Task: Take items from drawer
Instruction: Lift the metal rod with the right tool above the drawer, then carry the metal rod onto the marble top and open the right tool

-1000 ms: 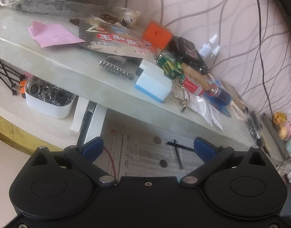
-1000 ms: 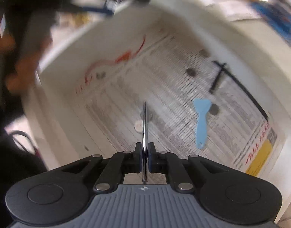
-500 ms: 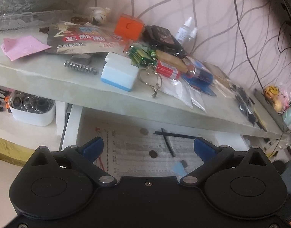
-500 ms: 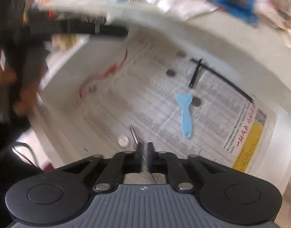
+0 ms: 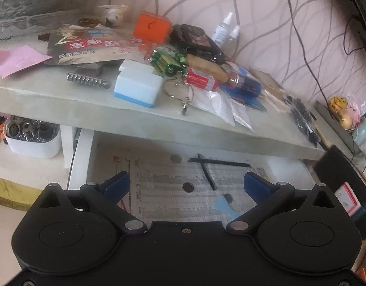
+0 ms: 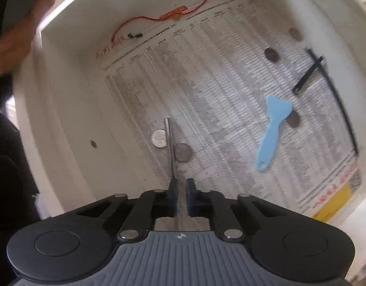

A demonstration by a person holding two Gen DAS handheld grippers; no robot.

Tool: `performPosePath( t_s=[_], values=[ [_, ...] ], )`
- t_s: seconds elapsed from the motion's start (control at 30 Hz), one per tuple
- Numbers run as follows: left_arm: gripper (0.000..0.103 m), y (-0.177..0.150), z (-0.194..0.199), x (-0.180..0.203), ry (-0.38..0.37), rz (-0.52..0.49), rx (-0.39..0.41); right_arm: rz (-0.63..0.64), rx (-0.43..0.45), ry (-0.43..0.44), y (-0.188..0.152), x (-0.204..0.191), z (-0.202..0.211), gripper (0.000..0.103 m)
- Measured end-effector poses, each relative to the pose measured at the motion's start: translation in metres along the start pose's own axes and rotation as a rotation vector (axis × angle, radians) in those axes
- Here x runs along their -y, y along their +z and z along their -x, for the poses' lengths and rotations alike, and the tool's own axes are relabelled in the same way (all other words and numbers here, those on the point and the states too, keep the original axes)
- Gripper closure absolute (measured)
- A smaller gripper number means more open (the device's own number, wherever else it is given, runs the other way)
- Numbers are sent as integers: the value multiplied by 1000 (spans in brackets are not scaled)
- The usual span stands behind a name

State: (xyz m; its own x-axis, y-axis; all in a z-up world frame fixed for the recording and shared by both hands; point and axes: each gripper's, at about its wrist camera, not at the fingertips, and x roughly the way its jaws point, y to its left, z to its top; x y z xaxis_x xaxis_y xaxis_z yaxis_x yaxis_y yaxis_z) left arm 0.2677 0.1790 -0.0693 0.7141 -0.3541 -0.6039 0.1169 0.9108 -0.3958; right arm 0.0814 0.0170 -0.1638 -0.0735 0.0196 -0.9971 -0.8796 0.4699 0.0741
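The right gripper points down into the open drawer; its jaws are closing, with a narrow gap between the blue pads, and a thin metal rod runs from beside the left pad out over the paper lining; whether the pads press on it cannot be told. The rod lies between two coins, one pale and one darker, both on the printed sheet that covers the drawer floor; further right lie a light blue scraper, touching another coin, and black strips; a red cord rests along the far edge.

The left gripper hangs above the drawer front with its fingers spread wide and nothing between them; beyond it the desk top carries a white and blue box, green batteries, an orange box and a pink paper.
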Motion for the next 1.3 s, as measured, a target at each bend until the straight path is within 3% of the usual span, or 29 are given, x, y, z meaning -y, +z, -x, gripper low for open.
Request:
performPosePath(
  t_s=[0.33, 0.53, 0.77, 1.1, 1.3],
  values=[
    [0, 1, 0, -9, -27, 57, -10, 67, 5, 36, 1, -7, 0, 93],
    [0, 1, -2, -8, -19, 52, -15, 101, -27, -14, 4, -18, 4, 95],
    [0, 1, -1, -8, -20, 49, -10, 0, 13, -17, -9, -14, 16, 96],
    [0, 2, -4, -11, -28, 72, -30, -362, 380, 17, -77, 21, 108, 96],
    [0, 2, -5, -12, -30, 79, -33, -594, 593, -92, -113, 79, 192, 96]
  ],
)
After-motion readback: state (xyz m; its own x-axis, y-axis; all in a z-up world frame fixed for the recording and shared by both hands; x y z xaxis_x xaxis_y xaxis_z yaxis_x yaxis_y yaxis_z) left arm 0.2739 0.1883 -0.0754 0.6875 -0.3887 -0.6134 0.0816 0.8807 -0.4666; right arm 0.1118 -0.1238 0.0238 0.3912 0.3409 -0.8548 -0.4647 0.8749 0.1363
